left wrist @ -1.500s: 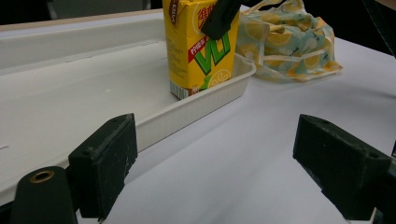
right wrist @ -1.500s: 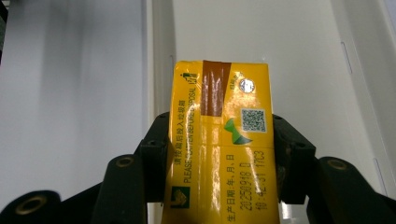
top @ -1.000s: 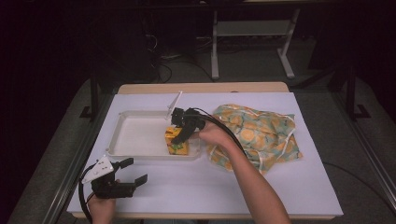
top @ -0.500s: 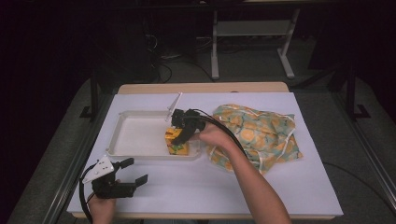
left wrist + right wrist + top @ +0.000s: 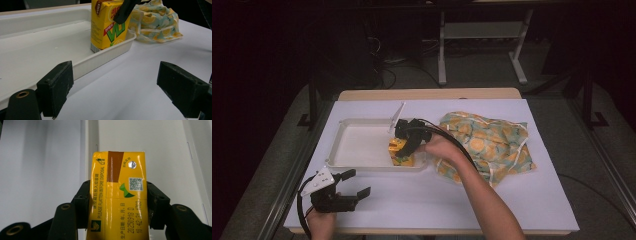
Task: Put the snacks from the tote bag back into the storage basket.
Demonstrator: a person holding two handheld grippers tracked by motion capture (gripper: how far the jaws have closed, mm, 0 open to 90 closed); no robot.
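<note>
Your right claw point(image 5: 404, 145) pinches the juice box point(image 5: 401, 152) standing tall in the tray point(image 5: 357, 145) corner, so let go, then lift straight up; your left claw point(image 5: 352, 184) is spread, far off

A dim lab: white-covered table point(image 5: 512, 210), floor cables point(image 5: 387, 65), metal stand point(image 5: 482, 50) behind.

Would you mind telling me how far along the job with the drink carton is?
Done: the carton stands upright in the white tray, at its corner nearest the patterned bag. In hand: the right hand-held gripper is shut on it. Left: letting go. The left hand-held gripper rests open on the table.
</note>
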